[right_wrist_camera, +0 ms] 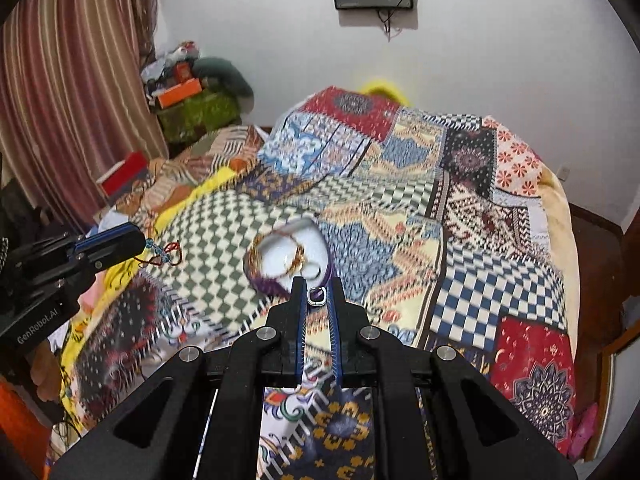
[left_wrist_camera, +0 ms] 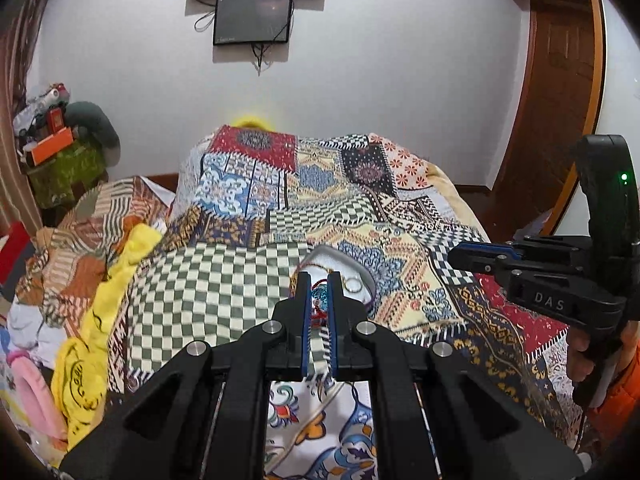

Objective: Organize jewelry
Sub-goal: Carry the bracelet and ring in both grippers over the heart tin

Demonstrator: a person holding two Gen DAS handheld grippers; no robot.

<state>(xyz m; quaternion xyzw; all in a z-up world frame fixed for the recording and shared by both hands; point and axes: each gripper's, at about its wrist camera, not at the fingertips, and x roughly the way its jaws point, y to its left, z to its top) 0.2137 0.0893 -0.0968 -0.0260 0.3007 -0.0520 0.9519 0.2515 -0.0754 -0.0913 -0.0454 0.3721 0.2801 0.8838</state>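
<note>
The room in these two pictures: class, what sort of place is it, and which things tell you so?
Most likely a bedroom in a home. A bed covered by a patchwork quilt fills the view, striped curtains hang at one side, and a screen is mounted on the white wall.

Jewelry tray (right_wrist_camera: pixel 320 236): heart-shaped, white lining, purple wall, sits flat on the patchwork bedspread, over the green-checked patch edge.

Inside the tray: gold bangles (right_wrist_camera: pixel 280 246) stacked loosely across the left and middle, a thin ring-like hoop (right_wrist_camera: pixel 314 270) at the near right. In the left wrist view the hoop (left_wrist_camera: pixel 354 284) lies flat on the lining near the tray (left_wrist_camera: pixel 340 258) wall.

Red cord bracelet with blue beads (right_wrist_camera: pixel 164 254): off the tray, well to its left, hanging above the checked patch; cord (left_wrist_camera: pixel 318 304) looped, beads bunched.

Purple stone piece with silver frame (right_wrist_camera: pixel 316 295): just at the tray's near rim, tilted; type unclear.
</note>
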